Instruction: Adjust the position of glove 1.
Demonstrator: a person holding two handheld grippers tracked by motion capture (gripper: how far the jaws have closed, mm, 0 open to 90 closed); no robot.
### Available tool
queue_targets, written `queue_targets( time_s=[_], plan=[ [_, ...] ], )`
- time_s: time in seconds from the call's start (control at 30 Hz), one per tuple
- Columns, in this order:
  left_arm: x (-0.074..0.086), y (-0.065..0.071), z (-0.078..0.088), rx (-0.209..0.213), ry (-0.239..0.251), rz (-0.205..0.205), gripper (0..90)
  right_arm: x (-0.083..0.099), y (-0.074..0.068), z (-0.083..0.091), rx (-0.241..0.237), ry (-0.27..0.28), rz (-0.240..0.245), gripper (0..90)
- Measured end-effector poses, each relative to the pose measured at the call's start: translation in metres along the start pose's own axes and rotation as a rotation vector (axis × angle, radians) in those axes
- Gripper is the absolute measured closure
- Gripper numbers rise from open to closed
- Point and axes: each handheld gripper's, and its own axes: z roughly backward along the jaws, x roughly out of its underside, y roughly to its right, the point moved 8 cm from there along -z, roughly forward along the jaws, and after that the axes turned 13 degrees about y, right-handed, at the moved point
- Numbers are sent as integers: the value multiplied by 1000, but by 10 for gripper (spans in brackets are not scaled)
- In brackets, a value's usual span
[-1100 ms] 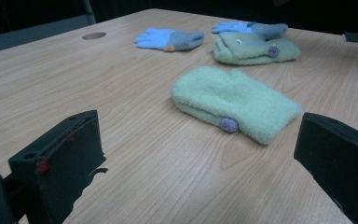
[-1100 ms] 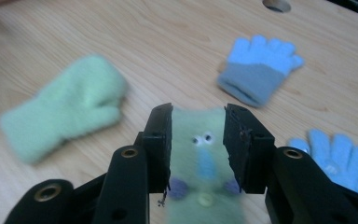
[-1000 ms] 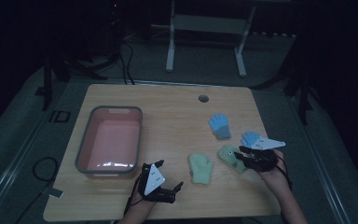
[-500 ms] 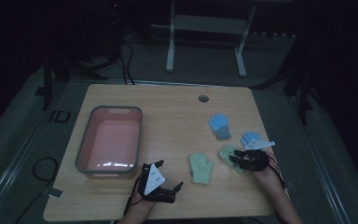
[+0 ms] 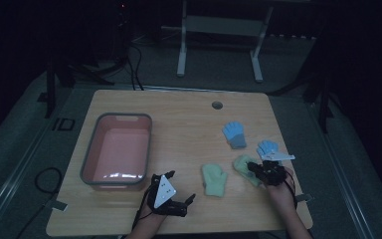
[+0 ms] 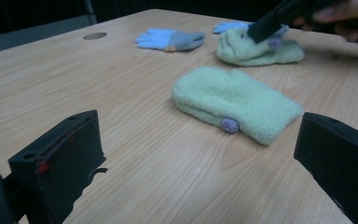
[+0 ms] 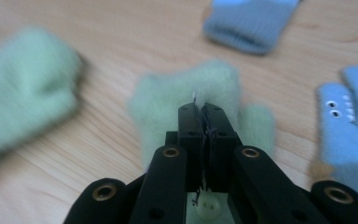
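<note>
Held mitten: a pale green mitten (image 5: 242, 165) lies on the bench's right half, near the front edge; in the right gripper view (image 7: 186, 93) it sits straight under the tips.
Right gripper: the right gripper (image 5: 254, 168) is down on that mitten; its fingers (image 7: 189, 140) have just been closing and now stand pressed together, with a wisp of the fleece pinched between them at the mitten's top.
Second green mitten: a matching mitten (image 5: 214, 179) lies flat just left of the first, apart from it; a small purple button shows on its edge in the left gripper view (image 6: 235, 102).
Blue gloves: one blue glove (image 5: 267, 147) lies just beyond the right gripper, another blue glove with a grey cuff (image 5: 234, 134) further back.
Left gripper: the left gripper (image 5: 179, 196) rests near the bench's front edge, its fingers (image 6: 60, 158) spread wide with nothing between them.
Tub: a pink tub (image 5: 92, 164) stands on the left half.
Bench: light wood bench (image 5: 179, 114).
</note>
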Motion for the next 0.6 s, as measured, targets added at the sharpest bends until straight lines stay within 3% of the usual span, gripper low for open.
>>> queue_targets(
  time_s=[0.17, 0.27, 0.33, 0.47, 0.6],
  plan=[
    [0, 0, 0, -1, 2, -1, 13, -19, -19, 26, 92, 67, -40, 873],
    [0, 0, 0, -4, 4, 1, 13, -23, -29, 37, 139, 96, -97, 873],
    [0, 0, 1, -6, 7, 3, 12, -22, -35, 41, 194, 109, -101, 873],
    [-1, 0, 1, -6, 10, 4, 12, -18, -35, 47, 286, 137, -163, 875],
    [-1, 0, 1, -4, 11, 1, 13, -12, -32, 54, 339, 160, -239, 875]
  ],
)
